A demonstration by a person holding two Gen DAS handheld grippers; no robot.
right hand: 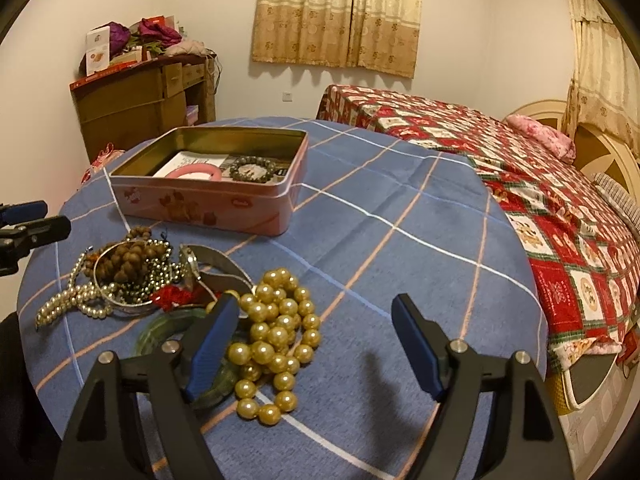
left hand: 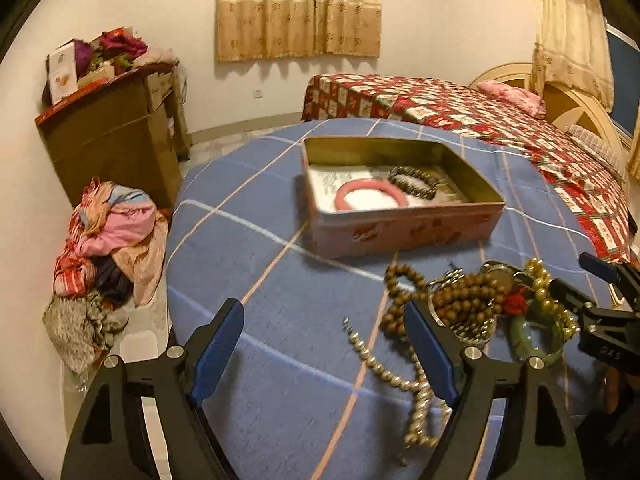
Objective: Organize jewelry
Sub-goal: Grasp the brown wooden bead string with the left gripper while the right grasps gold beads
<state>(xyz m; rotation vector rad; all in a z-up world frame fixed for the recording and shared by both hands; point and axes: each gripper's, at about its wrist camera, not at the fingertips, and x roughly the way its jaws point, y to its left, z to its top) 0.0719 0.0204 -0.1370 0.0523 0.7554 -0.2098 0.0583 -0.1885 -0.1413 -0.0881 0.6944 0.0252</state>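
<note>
An open pink tin (left hand: 404,228) (right hand: 208,204) sits on the blue checked tablecloth. It holds a pink bangle (left hand: 372,196) (right hand: 196,171) and a dark bead bracelet (left hand: 414,182) (right hand: 252,170). A jewelry pile lies in front of it: brown wooden beads (left hand: 464,296) (right hand: 128,262), a silver bead chain (left hand: 384,368) (right hand: 76,300), gold pearls (right hand: 276,344) (left hand: 548,292), a green bangle (left hand: 532,340) (right hand: 168,328), a watch (right hand: 192,264). My left gripper (left hand: 324,332) is open and empty above the cloth, left of the pile. My right gripper (right hand: 316,332) is open and empty, with the pearls between its fingers.
A bed with a red patterned cover (left hand: 500,128) (right hand: 520,184) stands right of the table. A wooden cabinet (left hand: 116,136) (right hand: 140,104) stands at the back left, with a clothes heap (left hand: 104,248) on the floor by it.
</note>
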